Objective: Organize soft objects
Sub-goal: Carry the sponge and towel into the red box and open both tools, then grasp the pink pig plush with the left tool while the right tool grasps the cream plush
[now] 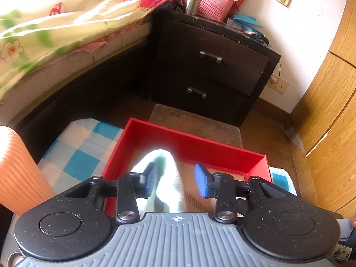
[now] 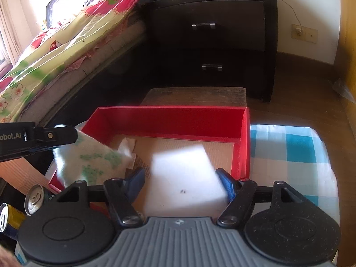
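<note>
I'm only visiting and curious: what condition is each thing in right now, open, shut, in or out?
Left gripper: jaws apart, white-and-green cloth between them, grip unclear.
Right gripper: jaws apart around a white block.
Red box: lidless, holding cloth and block.
Nightstand drawers: both shut.
Drink can: lying beside the box.
</note>
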The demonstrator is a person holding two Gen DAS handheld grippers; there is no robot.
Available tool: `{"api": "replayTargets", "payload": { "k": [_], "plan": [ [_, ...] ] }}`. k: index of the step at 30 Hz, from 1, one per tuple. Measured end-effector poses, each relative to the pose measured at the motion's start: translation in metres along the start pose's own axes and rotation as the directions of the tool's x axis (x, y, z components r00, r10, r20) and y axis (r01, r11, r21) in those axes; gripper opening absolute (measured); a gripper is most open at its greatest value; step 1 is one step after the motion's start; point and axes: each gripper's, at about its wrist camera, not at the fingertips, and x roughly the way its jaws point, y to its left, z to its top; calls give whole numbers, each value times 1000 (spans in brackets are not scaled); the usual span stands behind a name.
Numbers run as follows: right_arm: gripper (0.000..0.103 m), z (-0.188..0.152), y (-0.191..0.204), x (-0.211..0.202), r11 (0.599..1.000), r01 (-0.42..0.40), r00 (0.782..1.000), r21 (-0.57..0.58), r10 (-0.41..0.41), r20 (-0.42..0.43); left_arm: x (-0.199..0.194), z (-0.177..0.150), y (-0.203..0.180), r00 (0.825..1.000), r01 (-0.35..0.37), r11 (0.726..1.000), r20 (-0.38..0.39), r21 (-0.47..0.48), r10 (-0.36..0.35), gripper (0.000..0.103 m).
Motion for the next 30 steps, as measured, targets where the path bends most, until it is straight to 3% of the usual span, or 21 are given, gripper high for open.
{"api": "replayTargets", "payload": {
  "k": [5,8,12,15,22,30],
  "plan": [
    [51,2,-1,-13,1000,8,1000,0,-8,18,-8,-1,-3,1000,7,1000,9,9,-7,50],
    [52,0,0,-22,1000,16,1000,-7,-16,18,-15,-7,-9,1000,-24,999,4,33,24,55],
    [52,-5,1,-40,998,53,998,-16,-52,34,-29,-25,-14,998,-60,994,-1,90,61,64],
    [53,-13,1,-55,997,69,997,-34,-68,34,-40,-44,-15,998,-55,990,-26,130,58,65],
    [54,-42,-7,-88,993,98,995,-66,-98,8,-58,-77,-12,994,20,988,-111,150,-3,65],
    [55,-84,-14,-115,993,99,994,-60,-101,-44,-62,-111,-31,978,113,960,-197,255,-63,65]
  ]
}}
